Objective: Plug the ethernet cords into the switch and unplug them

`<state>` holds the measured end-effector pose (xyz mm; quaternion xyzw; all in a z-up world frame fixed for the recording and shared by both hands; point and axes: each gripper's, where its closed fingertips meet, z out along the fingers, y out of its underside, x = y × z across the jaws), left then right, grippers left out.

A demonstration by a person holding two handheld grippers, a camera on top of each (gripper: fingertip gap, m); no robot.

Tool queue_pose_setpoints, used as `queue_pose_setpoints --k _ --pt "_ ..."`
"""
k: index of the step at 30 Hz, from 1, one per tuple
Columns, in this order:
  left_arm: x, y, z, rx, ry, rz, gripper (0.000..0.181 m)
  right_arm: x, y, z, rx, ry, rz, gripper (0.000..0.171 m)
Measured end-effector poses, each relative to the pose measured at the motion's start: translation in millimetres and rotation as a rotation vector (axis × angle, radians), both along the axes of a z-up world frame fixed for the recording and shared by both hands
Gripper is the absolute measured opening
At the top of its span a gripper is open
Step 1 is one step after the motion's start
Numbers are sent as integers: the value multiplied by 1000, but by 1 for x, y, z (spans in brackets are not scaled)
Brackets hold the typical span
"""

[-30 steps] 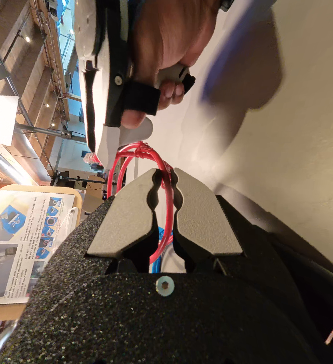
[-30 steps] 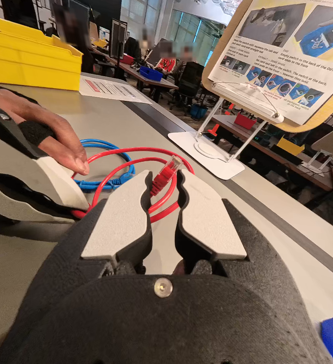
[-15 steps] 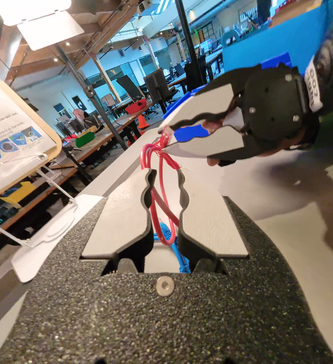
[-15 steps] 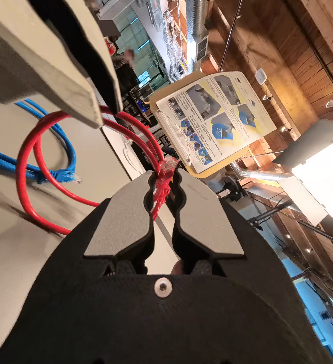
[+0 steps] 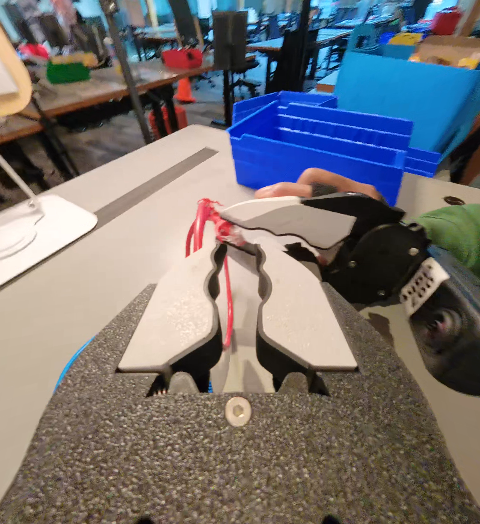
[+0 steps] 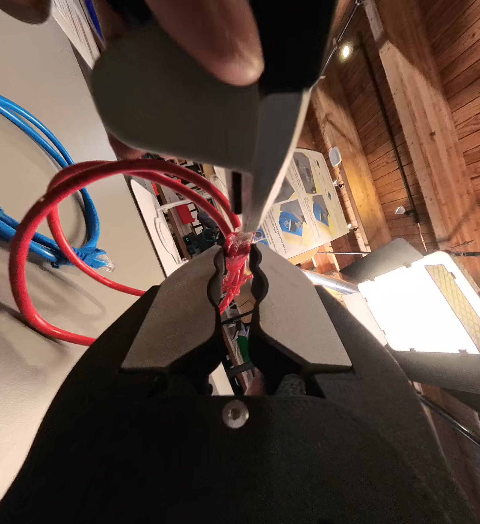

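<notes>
A red ethernet cord [image 6: 31, 255] loops above the grey table, lifted by its plug end. My right gripper [image 6: 236, 251] is shut on the red plug [image 6: 234, 269]. In the left wrist view it comes in from the right [image 5: 226, 226] and holds the plug [image 5: 227, 234] just past my left gripper's tips. My left gripper [image 5: 239, 249] is open, and the red cord [image 5: 228, 297] runs loosely between its fingers. One left finger [image 6: 190, 119] hangs over the plug. A blue ethernet cord [image 6: 43, 141] lies on the table with its plug [image 6: 101, 259] free. No switch is in view.
A blue bin [image 5: 318, 153] stands at the table's far edge, behind the right gripper. An instruction board [image 6: 307, 204] stands on a white base [image 5: 20, 226] at the left. A bright light panel [image 6: 417, 306] hangs overhead. A person's hand [image 5: 318, 184] holds the right gripper. Only a small space, under 4 cm, lies between the two pairs of fingers.
My left gripper was shut on the red cord and has opened; the cord now runs loose between its fingers. My right gripper closed on the red plug and lifted it. Both grippers turned.
</notes>
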<state>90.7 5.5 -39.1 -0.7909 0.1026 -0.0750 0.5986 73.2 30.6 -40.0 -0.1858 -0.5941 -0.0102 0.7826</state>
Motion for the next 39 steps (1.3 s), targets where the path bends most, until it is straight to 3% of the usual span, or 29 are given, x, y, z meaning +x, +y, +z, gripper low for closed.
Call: queue_pose_setpoints --k 6,11,19,30,39 --pt "-6 1 -4 -36 -86 30 33 0 -8 1 55 9 -5 17" --pt "-5 1 -1 11 3 71 37 -1 -12 2 65 19 -11 17" --pt "-10 1 -3 1 7 74 21 -2 -15 2 97 28 -11 17" --pt "-10 0 -3 26 157 113 19 -2 -20 4 134 36 -13 16" --pt "-12 0 2 139 148 47 11 2 -17 2 54 -1 29 16"
